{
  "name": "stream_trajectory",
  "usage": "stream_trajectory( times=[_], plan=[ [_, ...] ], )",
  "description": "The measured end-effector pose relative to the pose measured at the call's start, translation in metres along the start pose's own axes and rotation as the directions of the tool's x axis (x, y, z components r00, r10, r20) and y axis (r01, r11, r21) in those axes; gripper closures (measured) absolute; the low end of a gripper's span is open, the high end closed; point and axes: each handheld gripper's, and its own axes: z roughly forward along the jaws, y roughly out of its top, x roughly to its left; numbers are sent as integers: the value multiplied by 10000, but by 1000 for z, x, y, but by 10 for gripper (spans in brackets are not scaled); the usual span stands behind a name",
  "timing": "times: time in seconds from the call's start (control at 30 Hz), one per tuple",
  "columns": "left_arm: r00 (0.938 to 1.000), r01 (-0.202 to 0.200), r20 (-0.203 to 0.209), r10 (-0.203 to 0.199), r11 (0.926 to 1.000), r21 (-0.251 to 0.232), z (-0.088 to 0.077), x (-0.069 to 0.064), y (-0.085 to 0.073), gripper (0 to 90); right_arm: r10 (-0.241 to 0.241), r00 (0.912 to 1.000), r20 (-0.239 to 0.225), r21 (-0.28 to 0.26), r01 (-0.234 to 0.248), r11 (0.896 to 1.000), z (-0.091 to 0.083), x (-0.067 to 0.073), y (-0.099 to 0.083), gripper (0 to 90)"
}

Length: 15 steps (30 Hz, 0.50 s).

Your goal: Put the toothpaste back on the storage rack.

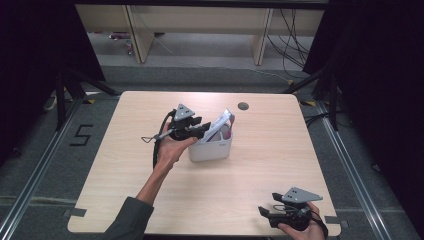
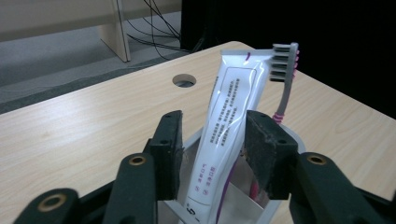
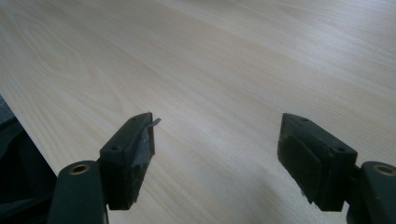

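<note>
Jaws on my left gripper (image 2: 212,144) stand apart around the white toothpaste tube (image 2: 227,126), which leans upright in the white holder (image 1: 212,150) near the middle of the bench (image 1: 150,190); I can't tell whether a pad touches it. Beside the tube, a grey toothbrush (image 2: 286,74) rises from the same holder. Over on the near right edge, my right gripper (image 3: 217,149) has its jaws spread wide over bare wood.

I count one white toothpaste tube (image 2: 225,126), one grey toothbrush (image 2: 286,74) and one white holder cup (image 1: 212,150) on one wooden table (image 1: 260,165). I have two grippers: left gripper (image 1: 192,129), right gripper (image 1: 270,214).
</note>
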Motion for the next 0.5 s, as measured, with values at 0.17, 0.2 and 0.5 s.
stream_trajectory(
  times=[0.17,0.2,0.5],
  plan=[
    [10000,-51,81,50,9999,152,-4,-2,-1,510,2,10000,7,2,-2,10000,0,0,0,283],
    [9999,-65,102,63,9999,159,-5,-2,-1,497,14,10000,-8,4,-14,10000,0,0,0,282],
    [9999,104,91,-106,9996,247,-13,-4,-2,396,-240,9997,87,-71,240,9997,1,-1,0,283]
  ],
)
